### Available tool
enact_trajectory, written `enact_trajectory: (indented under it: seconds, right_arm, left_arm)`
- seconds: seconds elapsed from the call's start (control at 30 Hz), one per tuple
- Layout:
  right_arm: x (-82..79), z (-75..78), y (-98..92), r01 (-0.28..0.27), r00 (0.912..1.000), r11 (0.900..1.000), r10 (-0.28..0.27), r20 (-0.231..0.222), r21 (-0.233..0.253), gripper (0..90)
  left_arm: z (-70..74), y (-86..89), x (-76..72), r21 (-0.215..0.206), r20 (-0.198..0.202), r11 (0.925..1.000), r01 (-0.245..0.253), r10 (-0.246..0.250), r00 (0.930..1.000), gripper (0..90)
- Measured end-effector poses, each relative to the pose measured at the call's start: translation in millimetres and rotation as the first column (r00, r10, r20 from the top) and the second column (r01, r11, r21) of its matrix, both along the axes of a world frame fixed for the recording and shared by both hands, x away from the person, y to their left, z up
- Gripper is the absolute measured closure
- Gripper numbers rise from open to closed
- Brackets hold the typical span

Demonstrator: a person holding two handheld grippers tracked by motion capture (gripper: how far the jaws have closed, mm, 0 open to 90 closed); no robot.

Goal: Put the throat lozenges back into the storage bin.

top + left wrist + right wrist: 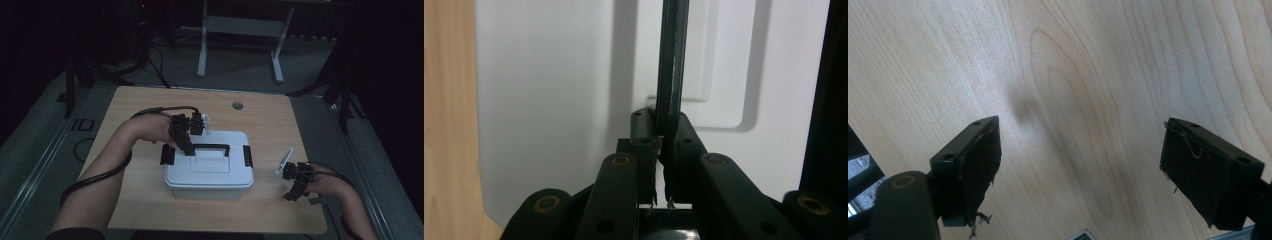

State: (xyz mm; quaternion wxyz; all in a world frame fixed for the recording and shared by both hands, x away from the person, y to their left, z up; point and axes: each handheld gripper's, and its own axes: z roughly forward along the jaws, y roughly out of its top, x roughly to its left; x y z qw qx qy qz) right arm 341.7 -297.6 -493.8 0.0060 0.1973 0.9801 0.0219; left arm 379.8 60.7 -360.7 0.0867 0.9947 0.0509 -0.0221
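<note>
On the pale wooden table (pixel 280 115), in a dark room, a white plastic lidded box (pixel 209 172) sits centred. The left gripper (pixel 189 150) is clamped on its slim black carry handle (pixel 672 65); lifting straight up should stop the box swinging. The right gripper (pixel 1080 172) hangs wide apart above bare wood.

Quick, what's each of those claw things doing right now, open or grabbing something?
Left gripper: shut on the black handle of the white storage box.
Right gripper: open, holding nothing, over the wooden table.
</note>
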Motion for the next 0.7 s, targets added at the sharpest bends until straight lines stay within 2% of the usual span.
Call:
enact_trajectory:
  seconds: [0.33, 0.4, 0.57, 0.6, 0.63, 0.67, 0.7]
  right_arm:
    - [-0.8, -1.0, 0.6, -0.003, 1.0000, 1.000, 0.003, -0.003, -0.001, 16.2]
    - [-0.6, -1.5, 0.7, -0.005, 1.0000, 1.000, 0.005, -0.005, -0.003, 16.2]
    - [0.2, -0.3, 2.1, -0.010, 1.0000, 1.000, 0.010, -0.001, -0.001, 16.2]
    - [0.4, 0.8, 2.7, -0.011, 0.9999, 1.000, 0.011, 0.001, 0.001, 16.2]
    - [0.4, 1.4, 2.9, -0.011, 0.9999, 1.000, 0.011, 0.003, 0.002, 16.2]
    - [0.5, 1.9, 3.0, -0.012, 0.9999, 1.000, 0.012, 0.006, 0.002, 16.2]
    - [0.2, 3.3, 3.5, -0.013, 0.9999, 1.000, 0.013, 0.008, 0.005, 16.2]
  left_arm:
    - [-11.3, -0.1, 4.8, 0.009, -0.007, 0.9999, -0.008, 0.008, 0.9999, 83.4]
    - [-11.4, 1.4, 5.6, -0.001, -0.014, 0.9999, -0.013, 0.013, 0.9998, 83.3]
    - [-11.2, 1.7, 5.6, 0.003, -0.013, 0.9998, -0.018, 0.018, 0.9998, 82.7]
    - [-11.1, 1.9, 5.9, -0.001, -0.013, 0.9996, -0.028, 0.028, 0.9995, 78.9]
    - [-11.0, 2.2, 6.0, -0.002, -0.012, 0.9993, -0.037, 0.037, 0.9992, 71.2]
    - [-11.2, 3.3, 6.4, 0.001, -0.012, 0.9984, -0.056, 0.056, 0.9983, 62.4]
    - [-11.0, 4.2, 7.2, -0.006, -0.009, 0.9974, -0.072, 0.072, 0.9974, 47.6]
